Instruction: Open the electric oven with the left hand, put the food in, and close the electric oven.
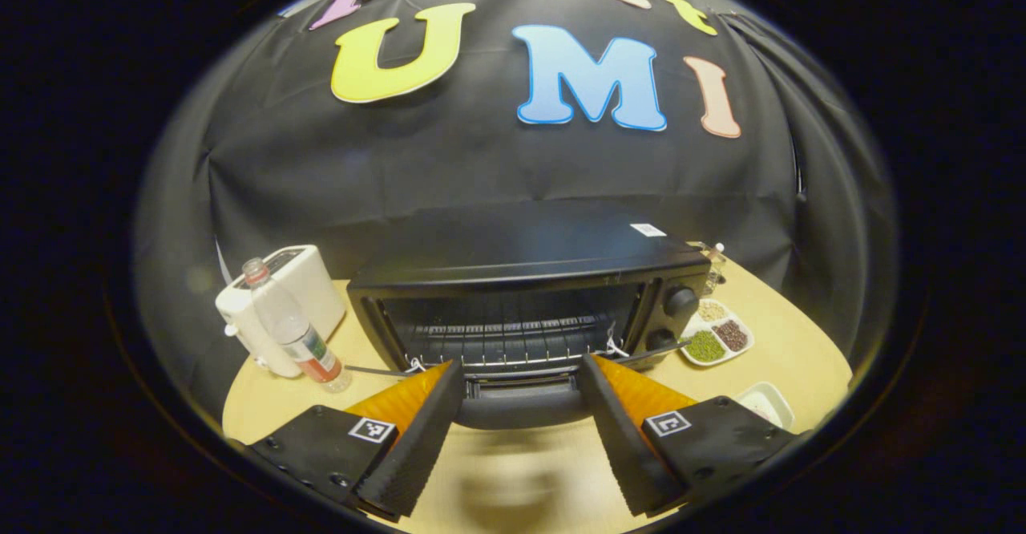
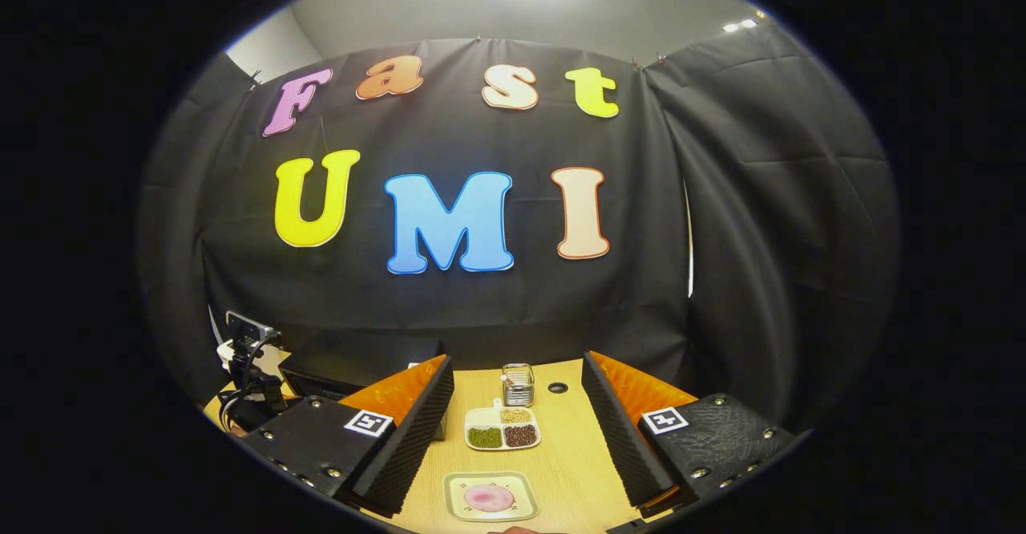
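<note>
one oven [image 1: 529, 309], one bottle [image 1: 290, 329], two spread grippers [image 1: 521, 374].

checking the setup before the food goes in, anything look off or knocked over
One thing stands out: a clear plastic bottle leans tilted against the white toaster left of the oven instead of standing upright. The oven door is already open. The bean tray and the plate of food sit flat, nothing spilled.

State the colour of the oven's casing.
Black; the oven shows best in the left gripper view.
</note>
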`<state>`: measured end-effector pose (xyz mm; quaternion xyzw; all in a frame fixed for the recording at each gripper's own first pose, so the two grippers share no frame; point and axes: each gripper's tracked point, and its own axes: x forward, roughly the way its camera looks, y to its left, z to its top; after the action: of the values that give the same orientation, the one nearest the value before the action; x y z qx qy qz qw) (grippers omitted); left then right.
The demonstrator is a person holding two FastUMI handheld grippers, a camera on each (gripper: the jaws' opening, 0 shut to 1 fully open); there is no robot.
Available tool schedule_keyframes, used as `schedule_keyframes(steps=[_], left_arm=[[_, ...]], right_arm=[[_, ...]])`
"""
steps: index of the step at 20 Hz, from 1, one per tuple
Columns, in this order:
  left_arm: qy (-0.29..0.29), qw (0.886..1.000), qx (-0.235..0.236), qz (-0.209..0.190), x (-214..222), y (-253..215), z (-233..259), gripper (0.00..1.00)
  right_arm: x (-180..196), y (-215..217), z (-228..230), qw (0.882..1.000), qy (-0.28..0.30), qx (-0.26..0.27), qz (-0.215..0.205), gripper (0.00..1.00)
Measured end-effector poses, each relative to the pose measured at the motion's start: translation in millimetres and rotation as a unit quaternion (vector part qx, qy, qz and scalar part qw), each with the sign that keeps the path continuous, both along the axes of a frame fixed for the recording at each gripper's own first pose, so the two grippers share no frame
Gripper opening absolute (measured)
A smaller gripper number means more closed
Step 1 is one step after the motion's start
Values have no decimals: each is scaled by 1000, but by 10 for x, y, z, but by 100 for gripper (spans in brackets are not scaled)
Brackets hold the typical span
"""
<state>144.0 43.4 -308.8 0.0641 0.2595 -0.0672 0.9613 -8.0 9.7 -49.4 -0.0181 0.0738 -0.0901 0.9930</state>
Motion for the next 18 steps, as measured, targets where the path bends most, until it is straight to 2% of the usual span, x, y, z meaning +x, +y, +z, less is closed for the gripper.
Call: schedule_keyframes(steps=[3, 5, 6, 10, 13, 15, 18], left_arm=[[7, 1000, 8, -3, -143, 14, -81, 100], [16, 1000, 11, -3, -249, 21, -161, 98], [21, 1000, 14, -4, -300, 27, -201, 100], [47, 998, 28, -10, -528, 49, -473, 98], [66, 997, 41, -7, -645, 128, -663, 100], [65, 997, 36, 2, -667, 192, -656, 97], [38, 999, 21, 13, -630, 240, -375, 97]], right_arm=[[-38, 9, -58, 1000, 7, 4, -1, 97], [-55, 13, -106, 1000, 14, 5, 0, 97], [-64, 8, -125, 1000, 17, 5, 0, 98], [-99, 10, -214, 1000, 31, 3, 0, 97], [-123, 16, -314, 999, 46, 5, 2, 98], [-130, 17, -391, 998, 58, 6, 6, 98], [-104, 30, -592, 995, 91, 20, 20, 97]])
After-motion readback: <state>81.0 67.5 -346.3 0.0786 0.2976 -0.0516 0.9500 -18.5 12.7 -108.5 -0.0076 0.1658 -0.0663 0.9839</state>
